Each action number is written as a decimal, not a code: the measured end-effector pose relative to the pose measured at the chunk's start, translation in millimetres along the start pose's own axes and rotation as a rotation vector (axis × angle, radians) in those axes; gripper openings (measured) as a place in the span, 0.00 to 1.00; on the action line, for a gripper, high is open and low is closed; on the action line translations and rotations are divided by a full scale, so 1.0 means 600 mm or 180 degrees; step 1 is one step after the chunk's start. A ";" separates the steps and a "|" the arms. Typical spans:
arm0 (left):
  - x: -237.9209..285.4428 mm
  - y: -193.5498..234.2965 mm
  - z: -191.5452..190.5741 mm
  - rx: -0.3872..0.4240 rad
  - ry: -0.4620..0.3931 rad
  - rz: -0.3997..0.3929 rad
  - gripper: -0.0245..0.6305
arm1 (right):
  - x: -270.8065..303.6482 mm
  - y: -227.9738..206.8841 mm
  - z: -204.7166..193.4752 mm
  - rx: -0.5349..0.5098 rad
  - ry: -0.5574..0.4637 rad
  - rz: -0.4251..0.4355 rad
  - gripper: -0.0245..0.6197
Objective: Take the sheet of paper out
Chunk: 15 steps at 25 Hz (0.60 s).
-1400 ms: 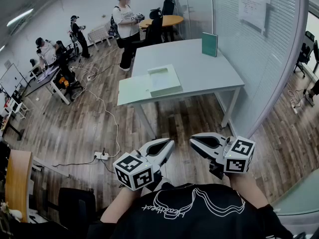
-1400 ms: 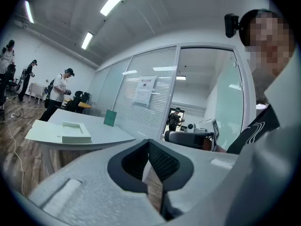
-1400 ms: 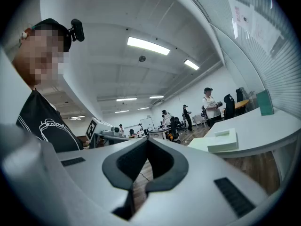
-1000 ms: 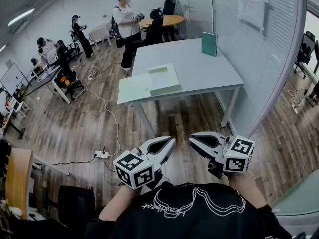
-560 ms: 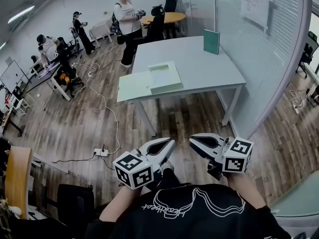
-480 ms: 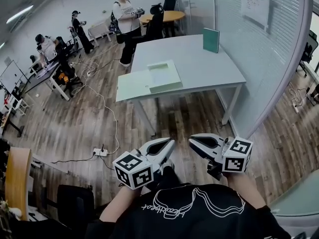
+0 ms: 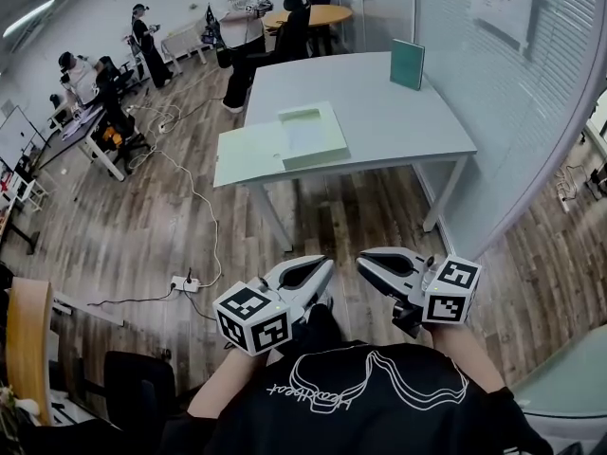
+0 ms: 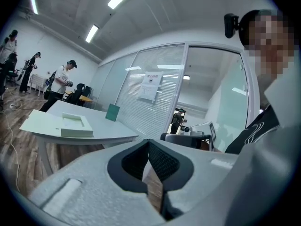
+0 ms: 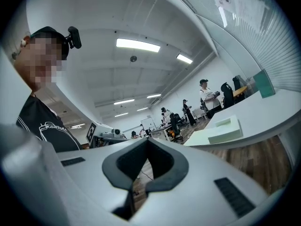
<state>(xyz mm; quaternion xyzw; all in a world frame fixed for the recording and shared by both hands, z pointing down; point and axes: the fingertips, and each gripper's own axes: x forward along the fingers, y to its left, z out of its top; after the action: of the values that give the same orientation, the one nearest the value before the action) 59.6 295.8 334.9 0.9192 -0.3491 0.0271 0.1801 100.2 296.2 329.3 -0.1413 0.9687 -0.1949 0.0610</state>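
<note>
Sheet of paper: too small here to tell apart from the open pale green folder [image 7: 285, 140]. The flat panel on the folder's left may be sheet or flap; cannot tell.
Location: on the white table [image 7: 398, 121], well ahead of both grippers and touching neither.
Left gripper [image 7: 327, 265]: jaws pressed together, nothing between them.
Right gripper [image 7: 361, 263]: jaws pressed together, empty, just beside the left.
Green book [image 7: 408, 63]: upright on the table, farther from the grippers than the folder.
</note>
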 end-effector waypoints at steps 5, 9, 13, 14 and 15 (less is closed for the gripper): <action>0.025 0.089 0.025 -0.0113 -0.0002 -0.0019 0.06 | 0.053 -0.067 0.020 0.0020 0.0014 -0.0028 0.05; 0.059 0.180 0.047 -0.0190 0.0057 -0.0047 0.06 | 0.106 -0.146 0.037 0.0141 0.0062 -0.0117 0.05; 0.098 0.295 0.090 -0.0309 0.0089 -0.0066 0.06 | 0.177 -0.240 0.068 0.0256 0.0053 -0.0182 0.05; 0.109 0.325 0.099 -0.0345 0.0115 -0.0073 0.06 | 0.198 -0.265 0.075 0.0287 0.0056 -0.0194 0.05; 0.120 0.356 0.108 -0.0379 0.0152 -0.0072 0.06 | 0.220 -0.291 0.081 0.0319 0.0063 -0.0206 0.05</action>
<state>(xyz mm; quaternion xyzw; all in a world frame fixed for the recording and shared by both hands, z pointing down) -30.1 79.7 354.0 0.9099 -0.3353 0.0262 0.2430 26.6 85.2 345.5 -0.1674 0.9532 -0.2464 0.0521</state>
